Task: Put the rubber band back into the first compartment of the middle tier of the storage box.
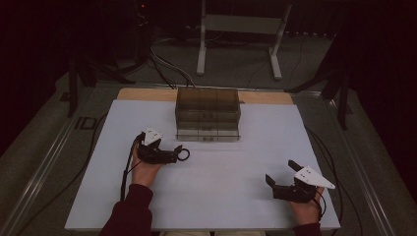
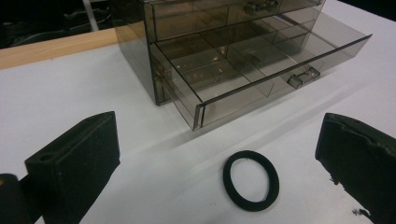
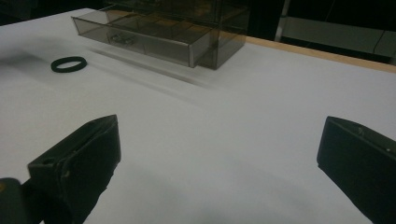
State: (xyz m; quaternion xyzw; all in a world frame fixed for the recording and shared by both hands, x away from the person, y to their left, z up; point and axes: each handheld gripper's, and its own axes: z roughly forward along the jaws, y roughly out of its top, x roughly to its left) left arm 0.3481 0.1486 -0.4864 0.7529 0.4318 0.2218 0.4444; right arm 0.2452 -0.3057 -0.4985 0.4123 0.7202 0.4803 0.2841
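a flat black ring point(image 2: 251, 180) lies on the white table point(image 2: 65, 93), between and just ahead of the left gripper point(image 2: 217, 154) and its wide jaws. the left gripper view shows the smoky drawer box point(image 2: 224, 51) with its bottom drawer pulled out (dividers visible). the right gripper point(image 3: 217, 163) gapes wide, empty, well apart.

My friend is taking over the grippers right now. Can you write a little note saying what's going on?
Left gripper: open, jaws either side of the black ring, which lies flat on the table, not gripped.
Right gripper: open, holding nothing, resting near the right front of the table.
Drawer box: at the back; its bottom drawer is pulled out and looks empty.
Done: drawer open.
Left, probably: grip the ring, put it in the drawer, push the drawer shut.
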